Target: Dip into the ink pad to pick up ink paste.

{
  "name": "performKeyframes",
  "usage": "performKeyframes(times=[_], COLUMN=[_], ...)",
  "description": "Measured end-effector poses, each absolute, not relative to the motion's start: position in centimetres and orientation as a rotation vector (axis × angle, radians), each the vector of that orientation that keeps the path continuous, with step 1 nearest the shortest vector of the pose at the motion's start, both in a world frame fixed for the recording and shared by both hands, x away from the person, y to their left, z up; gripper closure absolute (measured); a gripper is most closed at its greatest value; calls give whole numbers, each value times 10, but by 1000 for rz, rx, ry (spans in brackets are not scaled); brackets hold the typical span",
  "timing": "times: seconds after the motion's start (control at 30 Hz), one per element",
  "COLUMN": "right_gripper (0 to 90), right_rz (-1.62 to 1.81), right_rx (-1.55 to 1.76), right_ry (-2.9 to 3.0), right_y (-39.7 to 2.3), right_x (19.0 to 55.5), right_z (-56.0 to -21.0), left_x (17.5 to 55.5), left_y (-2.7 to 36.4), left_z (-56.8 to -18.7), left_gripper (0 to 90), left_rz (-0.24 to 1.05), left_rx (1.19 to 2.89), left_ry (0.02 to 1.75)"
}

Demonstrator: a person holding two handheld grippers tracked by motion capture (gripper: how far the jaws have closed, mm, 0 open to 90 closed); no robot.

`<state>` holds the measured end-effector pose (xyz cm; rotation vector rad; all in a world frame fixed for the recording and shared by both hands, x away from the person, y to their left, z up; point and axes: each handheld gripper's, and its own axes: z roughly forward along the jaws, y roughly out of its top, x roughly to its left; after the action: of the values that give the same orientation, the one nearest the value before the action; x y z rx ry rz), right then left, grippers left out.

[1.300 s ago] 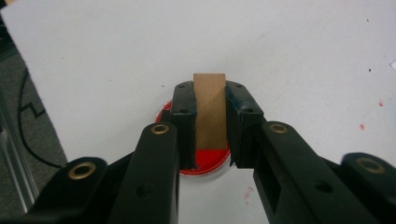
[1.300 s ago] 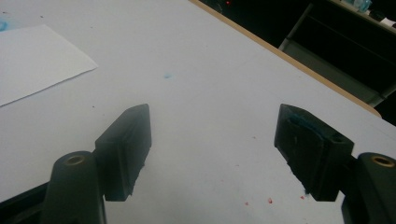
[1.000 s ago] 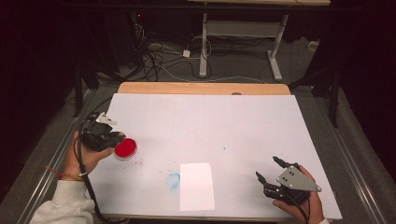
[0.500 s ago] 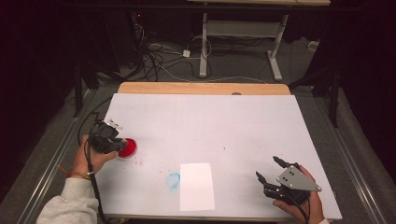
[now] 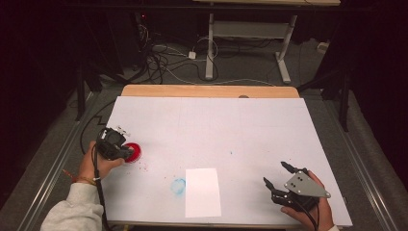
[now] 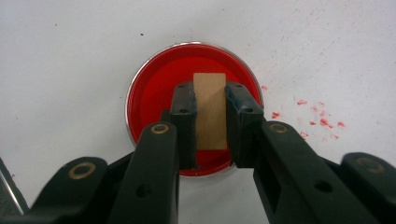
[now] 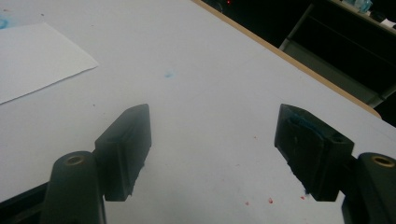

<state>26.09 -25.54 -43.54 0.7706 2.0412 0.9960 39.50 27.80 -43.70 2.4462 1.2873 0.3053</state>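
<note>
A round dish of red paint (image 6: 194, 109) sits at the left of the white table (image 5: 211, 130); the same red dish (image 5: 132, 152) peeks out beside my left hand in the high view. My left gripper (image 6: 210, 112) is shut on a small wooden block (image 6: 210, 109) and holds it over the red paint, seemingly touching it. A white paper sheet (image 5: 202, 191) lies near the front edge, with a blue smudge (image 5: 178, 186) to its left. My right gripper (image 5: 276, 175) rests open at the front right, nothing between its jaws (image 7: 212, 149).
Red paint specks (image 6: 317, 119) dot the table right of the dish. The corner of the paper sheet (image 7: 37, 58) lies left of the right gripper. The table's wooden far edge (image 5: 207, 90) borders a dark floor with cables and a desk frame.
My left hand has moved right and down, bringing the gripper and block onto the red dish, which it now mostly covers in the high view. The right gripper has stayed still.
</note>
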Motion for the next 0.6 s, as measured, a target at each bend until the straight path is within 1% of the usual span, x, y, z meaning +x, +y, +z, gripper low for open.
performKeyframes(times=[0.23,0.47,0.6], right_gripper=[279,278,277], right_rz=[1000,998,997], right_rx=[772,773,770], right_ry=[2041,2041,2043], right_y=[-255,-255,-256], right_x=[261,261,261], right_z=[-435,-435,-436], left_x=[396,394,394], left_y=[280,276,278], left_z=[-438,-438,-439], left_gripper=[736,737,737], left_rz=[295,324,318], left_rx=[2434,2468,2448], left_ry=[1283,1276,1279])
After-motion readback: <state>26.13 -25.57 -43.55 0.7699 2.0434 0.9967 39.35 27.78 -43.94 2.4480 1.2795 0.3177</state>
